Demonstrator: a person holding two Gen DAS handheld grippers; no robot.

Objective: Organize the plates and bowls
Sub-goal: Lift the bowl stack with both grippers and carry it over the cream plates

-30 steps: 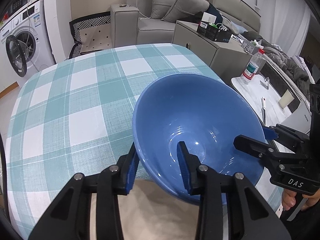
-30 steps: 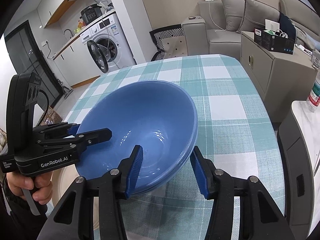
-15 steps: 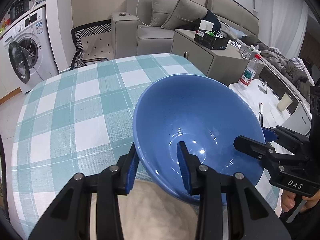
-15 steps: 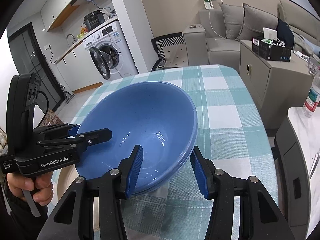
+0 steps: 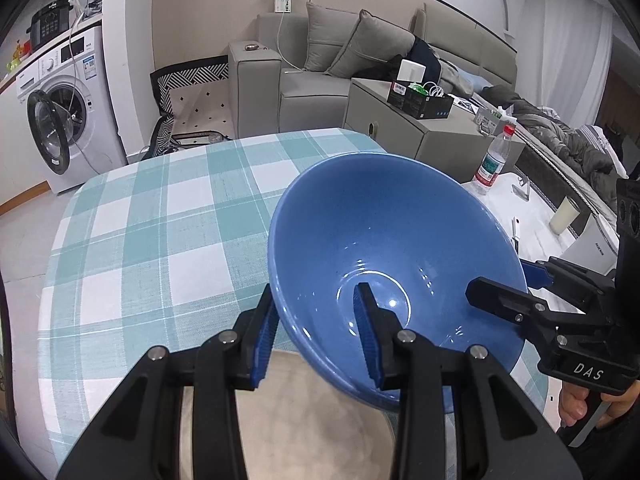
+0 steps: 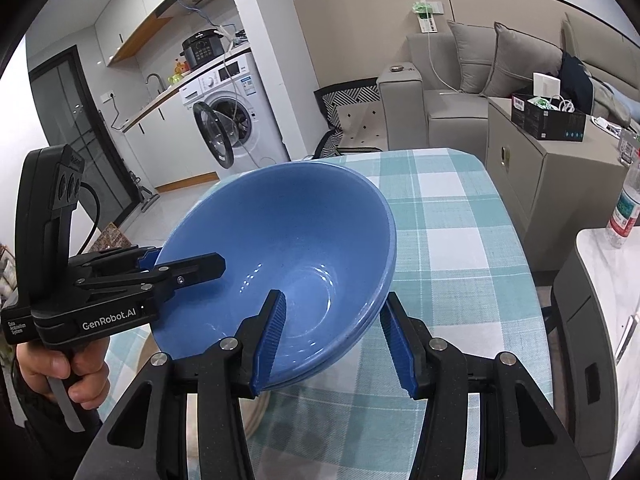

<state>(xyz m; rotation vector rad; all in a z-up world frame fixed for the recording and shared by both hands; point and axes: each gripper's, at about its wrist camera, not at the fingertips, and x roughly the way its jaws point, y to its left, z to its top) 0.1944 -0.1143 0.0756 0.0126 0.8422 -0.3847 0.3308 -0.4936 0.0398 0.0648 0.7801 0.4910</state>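
Note:
A big blue bowl (image 5: 384,240), seemingly two nested ones by the double rim in the right wrist view (image 6: 280,248), is held above the teal checked table (image 5: 160,216). My left gripper (image 5: 316,336) is shut on its near rim, one finger inside and one outside. My right gripper (image 6: 332,340) straddles the opposite rim, one finger inside; the outer finger (image 6: 398,344) stands a little off the bowl wall. A beige plate (image 5: 304,420) lies on the table under the bowl.
A grey cabinet (image 6: 552,176) and a white side table with a water bottle (image 5: 494,160) stand to the right of the table. A sofa (image 5: 320,68) and a washing machine (image 5: 60,112) are beyond the far edge.
Both grippers and the bowl have risen together; the table looks lower and more of the room shows. The grips on the bowl have not changed.

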